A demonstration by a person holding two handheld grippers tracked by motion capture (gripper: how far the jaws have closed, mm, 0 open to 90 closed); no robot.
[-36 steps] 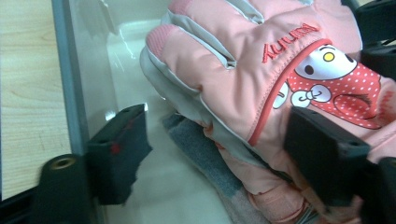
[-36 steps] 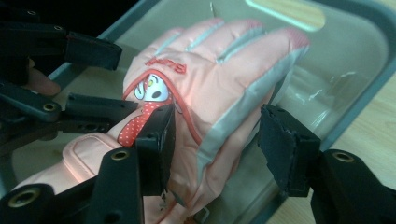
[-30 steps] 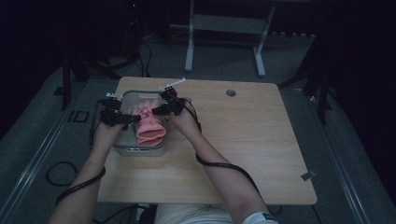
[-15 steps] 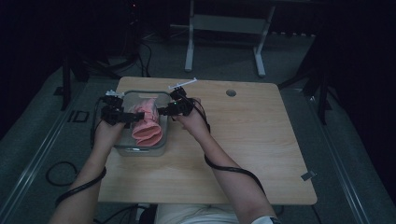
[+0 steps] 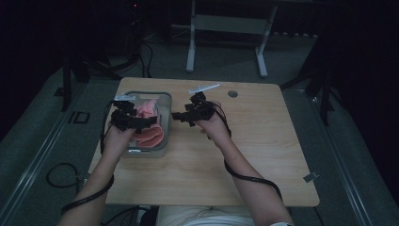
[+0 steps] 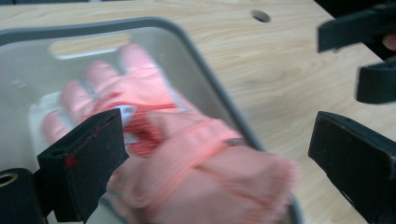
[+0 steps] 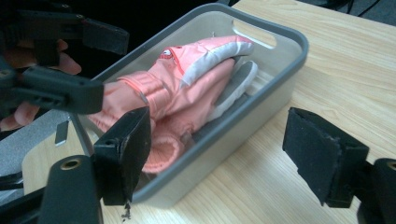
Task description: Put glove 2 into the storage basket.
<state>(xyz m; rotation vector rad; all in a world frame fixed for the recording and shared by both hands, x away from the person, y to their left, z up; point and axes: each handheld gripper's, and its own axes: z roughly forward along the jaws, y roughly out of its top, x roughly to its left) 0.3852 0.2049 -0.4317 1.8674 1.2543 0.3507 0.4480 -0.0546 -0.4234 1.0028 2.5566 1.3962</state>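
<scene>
A light wooden table (image 5: 244, 155) stood on grey carpet (image 5: 56, 141), with a round hole (image 5: 232, 93) near its far edge. Beyond it stood a grey metal frame (image 5: 226, 28) on two feet. A black cable (image 5: 59, 176) looped on the floor at the left.

High view: the pink gloves (image 5: 149, 135) lie partly hidden under the left gripper (image 5: 151, 119), and their fingers are too small to tell apart; the near wall of the grey bin (image 5: 165, 102) is covered by the left hand (image 5: 117, 140).

Left gripper view: the gloves are blurred, their cuffs cut off by the bottom edge; the bin's near corners lie outside the frame.

Right gripper view: one jaw covers part of a cuff, the bin's near left corner is hidden, and the lower glove lies mostly beneath the upper one. The table (image 7: 327, 60) runs past every edge.
</scene>
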